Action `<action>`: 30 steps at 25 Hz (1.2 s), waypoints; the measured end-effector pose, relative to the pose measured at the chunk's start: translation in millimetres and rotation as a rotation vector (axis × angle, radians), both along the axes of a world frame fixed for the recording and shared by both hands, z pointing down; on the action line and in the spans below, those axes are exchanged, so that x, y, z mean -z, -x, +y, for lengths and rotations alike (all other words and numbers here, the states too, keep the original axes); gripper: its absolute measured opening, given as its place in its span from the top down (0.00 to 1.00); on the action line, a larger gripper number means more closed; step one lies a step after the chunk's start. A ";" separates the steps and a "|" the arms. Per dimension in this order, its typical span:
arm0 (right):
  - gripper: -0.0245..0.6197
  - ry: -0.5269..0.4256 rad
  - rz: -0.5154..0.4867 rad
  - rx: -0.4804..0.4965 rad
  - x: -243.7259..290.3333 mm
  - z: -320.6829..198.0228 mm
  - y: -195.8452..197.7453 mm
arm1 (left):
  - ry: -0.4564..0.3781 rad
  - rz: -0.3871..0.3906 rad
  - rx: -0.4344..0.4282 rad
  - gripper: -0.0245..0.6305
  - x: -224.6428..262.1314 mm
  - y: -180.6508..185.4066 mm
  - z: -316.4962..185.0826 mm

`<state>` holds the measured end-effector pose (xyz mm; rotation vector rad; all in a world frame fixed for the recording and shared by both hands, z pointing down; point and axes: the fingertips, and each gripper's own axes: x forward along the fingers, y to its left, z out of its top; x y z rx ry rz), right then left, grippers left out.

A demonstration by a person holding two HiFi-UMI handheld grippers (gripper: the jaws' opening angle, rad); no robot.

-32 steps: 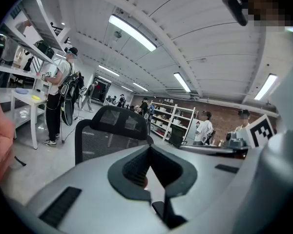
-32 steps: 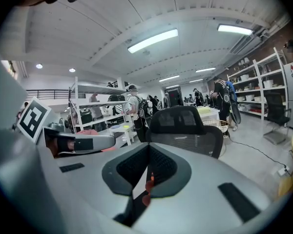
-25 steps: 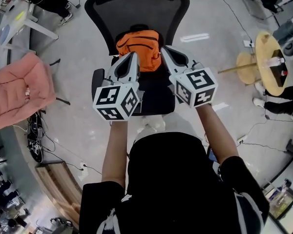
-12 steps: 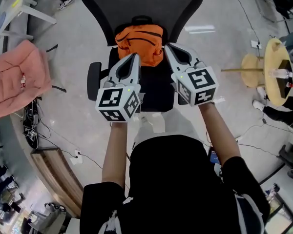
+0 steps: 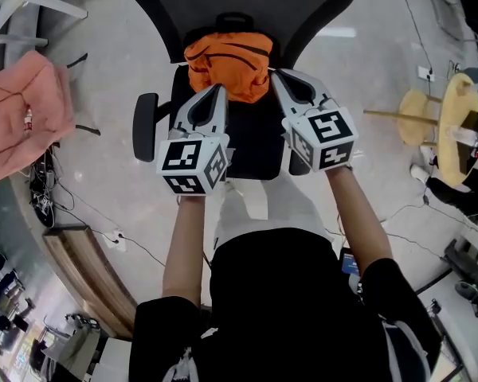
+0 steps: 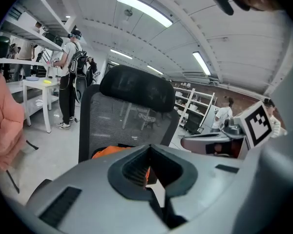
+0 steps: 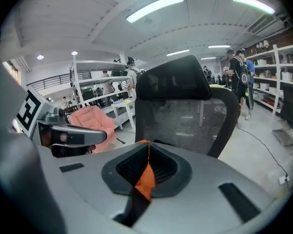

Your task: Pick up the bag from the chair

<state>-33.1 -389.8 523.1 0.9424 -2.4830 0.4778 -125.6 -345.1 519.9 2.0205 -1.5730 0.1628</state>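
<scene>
The orange bag (image 5: 227,62) sits at the back of the black office chair's seat (image 5: 255,146), leaning against the mesh backrest (image 5: 223,6), with dark straps across its top. The left gripper (image 5: 221,88) and the right gripper (image 5: 274,76) are held side by side in front of it, tips pointing at the bag. The left tip is just beside the bag's lower left edge, the right tip just beside its right edge. Whether either tip touches the fabric cannot be told. Both grippers have their jaws pressed together and hold nothing. In the left gripper view a strip of orange shows past the closed tips (image 6: 149,147), and the right gripper view shows the same past its own tips (image 7: 147,145). The chair stands on a pale glossy floor (image 5: 119,181) crossed by cables. A pink padded seat (image 5: 20,110) lies off to the left, a round wooden table (image 5: 454,126) to the right. Shelving and standing people fill the background under strip lights.
</scene>
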 end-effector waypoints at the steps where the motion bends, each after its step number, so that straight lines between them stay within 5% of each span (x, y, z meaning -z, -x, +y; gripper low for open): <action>1: 0.96 0.010 0.003 0.001 -6.3 -2.7 -0.6 | 0.010 -0.003 0.003 0.95 -6.7 0.4 -2.4; 25: 0.95 0.143 0.064 0.014 -124.9 -49.4 4.6 | 0.125 -0.062 0.050 0.94 -121.3 35.1 -45.9; 30: 0.82 0.165 0.062 0.030 -142.4 -58.0 12.7 | 0.143 -0.082 0.040 0.88 -141.4 42.4 -55.3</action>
